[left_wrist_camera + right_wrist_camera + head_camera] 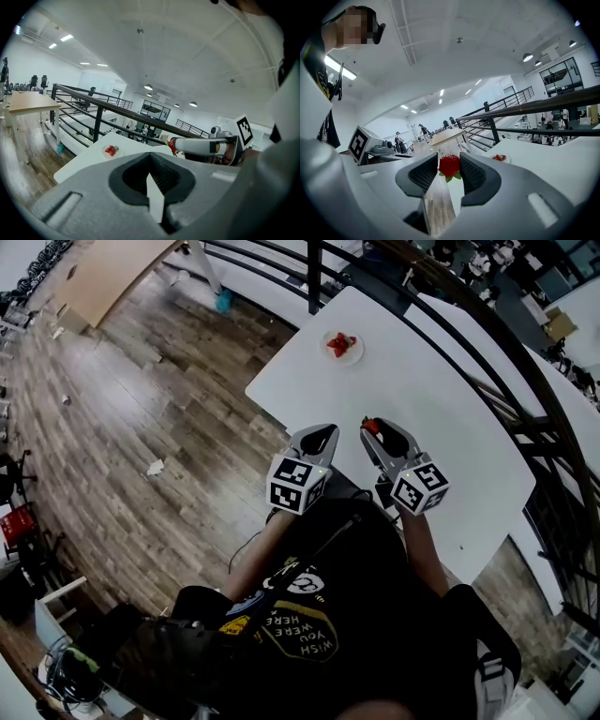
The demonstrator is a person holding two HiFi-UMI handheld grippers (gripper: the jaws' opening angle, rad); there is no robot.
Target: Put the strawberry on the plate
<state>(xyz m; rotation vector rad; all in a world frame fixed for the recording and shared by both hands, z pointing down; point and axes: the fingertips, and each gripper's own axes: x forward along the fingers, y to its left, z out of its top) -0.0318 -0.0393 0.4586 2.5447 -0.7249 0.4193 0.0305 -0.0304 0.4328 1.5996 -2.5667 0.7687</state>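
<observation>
A small white plate (353, 356) with red strawberries (341, 343) on it sits at the far end of the white table (441, 427). My right gripper (369, 426) hovers over the table's near part, shut on a red strawberry (449, 165) with green leaves. My left gripper (327, 429) is beside it on the left, shut and holding nothing. In the left gripper view the plate (115, 153) lies ahead to the left, and the right gripper (172, 145) shows with its strawberry. The right gripper view has the plate (506, 161) ahead to the right.
A black metal railing (487, 352) runs along the table's far and right sides. The table's left edge (272, 409) drops to a wooden floor (122, 427). A wooden desk (103, 277) stands far left. The person's body fills the lower head view.
</observation>
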